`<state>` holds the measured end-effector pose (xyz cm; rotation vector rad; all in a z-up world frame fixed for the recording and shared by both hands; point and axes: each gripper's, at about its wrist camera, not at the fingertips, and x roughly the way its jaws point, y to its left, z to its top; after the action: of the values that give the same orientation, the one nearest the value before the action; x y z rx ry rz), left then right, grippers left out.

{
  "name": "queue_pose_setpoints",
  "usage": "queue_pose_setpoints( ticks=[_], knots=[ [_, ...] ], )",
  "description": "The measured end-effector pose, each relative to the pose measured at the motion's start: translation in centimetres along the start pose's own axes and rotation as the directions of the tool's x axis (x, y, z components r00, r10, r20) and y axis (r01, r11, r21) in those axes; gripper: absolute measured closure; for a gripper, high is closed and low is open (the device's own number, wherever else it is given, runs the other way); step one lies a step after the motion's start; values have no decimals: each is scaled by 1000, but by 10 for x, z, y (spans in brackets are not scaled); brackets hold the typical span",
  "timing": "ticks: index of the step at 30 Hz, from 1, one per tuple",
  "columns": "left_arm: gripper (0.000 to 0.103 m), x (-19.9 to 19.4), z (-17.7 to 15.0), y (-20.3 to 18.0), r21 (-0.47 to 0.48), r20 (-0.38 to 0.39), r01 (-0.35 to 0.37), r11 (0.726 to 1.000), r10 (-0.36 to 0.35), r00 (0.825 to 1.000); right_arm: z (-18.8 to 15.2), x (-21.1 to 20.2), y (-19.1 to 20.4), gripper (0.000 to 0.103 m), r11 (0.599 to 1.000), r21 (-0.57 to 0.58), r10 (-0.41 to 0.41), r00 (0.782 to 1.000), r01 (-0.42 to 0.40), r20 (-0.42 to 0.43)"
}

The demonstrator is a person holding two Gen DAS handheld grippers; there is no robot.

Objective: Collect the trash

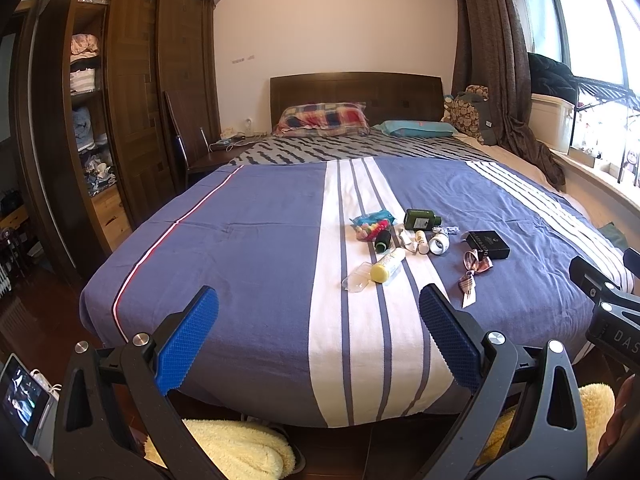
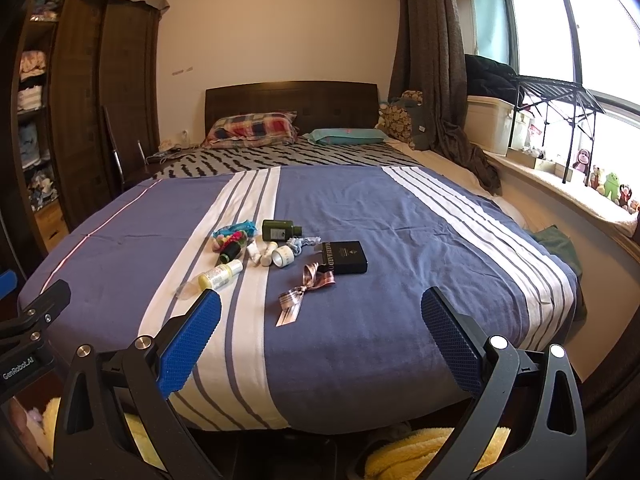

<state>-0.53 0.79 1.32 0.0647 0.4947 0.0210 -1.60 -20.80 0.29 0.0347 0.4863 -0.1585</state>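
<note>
A cluster of small items lies mid-bed on the blue and white striped cover [image 1: 248, 240]: a yellow bottle [image 1: 387, 266], a clear plastic piece [image 1: 356, 278], a dark green bottle [image 1: 420, 219], a black box [image 1: 489, 243], a striped ribbon [image 1: 474, 274], a tape roll [image 1: 439, 245], a black thread spool [image 1: 382, 239] and a colourful packet [image 1: 372, 222]. The same items show in the right wrist view, with the ribbon [image 2: 304, 292] and black box [image 2: 346, 258] nearest. My left gripper [image 1: 318, 306] is open and empty above the foot of the bed. My right gripper [image 2: 320, 306] is open and empty there too.
A dark wardrobe [image 1: 132, 100] with open shelves stands left. Pillows [image 1: 324, 118] lie at the headboard. A curtain [image 2: 436, 80], a window ledge with toys [image 2: 608, 188] and a white bin [image 2: 490, 124] are right. Yellow fluffy fabric [image 1: 236, 448] lies below the bed's foot.
</note>
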Motion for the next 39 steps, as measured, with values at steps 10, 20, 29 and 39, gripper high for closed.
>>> queue_pose_setpoints(
  ticks=[10,20,29,39],
  knots=[
    [8,6,-4,0,-1,-13,-2,1000,2,1000,-1,3,0,3,1000,2,0,1000,0,-5],
    [8,29,-11,2,0,-56,-19,1000,19,998,-8,23,-1,3,1000,15,23,999,-22,-38],
    [8,64,-22,5,1,-97,-33,999,33,995,-18,50,-16,3,998,54,31,997,-27,-72],
    [8,126,-33,-2,21,-209,24,999,-19,978,-28,113,-23,3,996,76,67,985,-55,-159]
  ],
)
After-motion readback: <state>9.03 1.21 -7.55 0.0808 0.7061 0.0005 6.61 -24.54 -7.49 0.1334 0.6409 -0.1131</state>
